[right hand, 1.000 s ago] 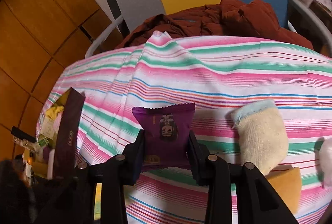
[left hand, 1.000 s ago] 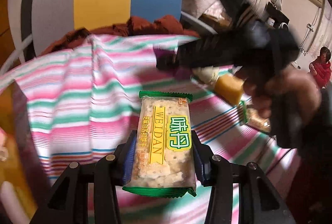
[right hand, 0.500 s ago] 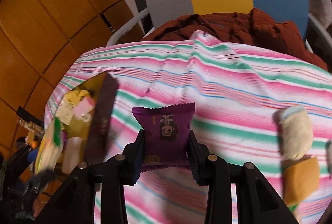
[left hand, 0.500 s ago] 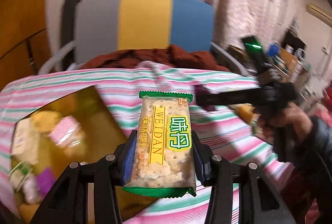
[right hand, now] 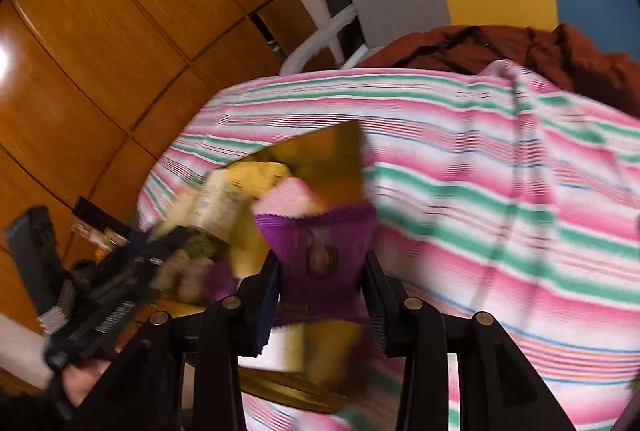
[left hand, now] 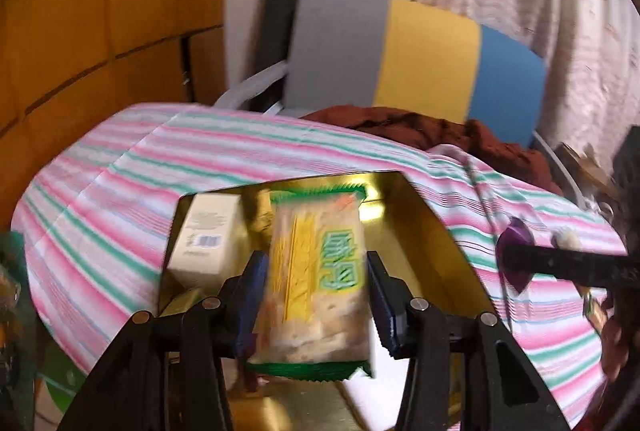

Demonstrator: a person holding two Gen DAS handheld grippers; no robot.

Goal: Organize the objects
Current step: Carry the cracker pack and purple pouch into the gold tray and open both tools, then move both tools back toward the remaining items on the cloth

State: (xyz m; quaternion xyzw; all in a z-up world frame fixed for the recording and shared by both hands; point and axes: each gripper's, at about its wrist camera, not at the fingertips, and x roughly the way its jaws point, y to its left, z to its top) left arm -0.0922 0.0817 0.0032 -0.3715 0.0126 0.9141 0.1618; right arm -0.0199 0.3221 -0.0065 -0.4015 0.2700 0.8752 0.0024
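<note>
My left gripper [left hand: 314, 263] is shut on a green-edged cracker packet [left hand: 312, 311], which it holds over an open gold box [left hand: 420, 231]. A cream carton [left hand: 208, 239] lies inside the box. My right gripper [right hand: 322, 259] is shut on a small purple snack packet [right hand: 320, 235] above the right edge of the gold box [right hand: 320, 151], where a pink item [right hand: 288, 195] and other snacks lie. In the left wrist view the purple packet [left hand: 516, 263] shows edge-on at the right. Both views are blurred by motion.
A pink, green and white striped cloth [left hand: 120, 191] covers the table. Behind it stands a grey, yellow and blue chair [left hand: 420, 59] with a brown garment [left hand: 420, 127] on it. Wooden wall panels [right hand: 100, 51] are on the left. A person's hand [right hand: 80, 379] holds the left gripper.
Both grippers have swung left across the striped cloth and now hang over the gold box. Each keeps its packet. The sock and yellow block have left the right view.
</note>
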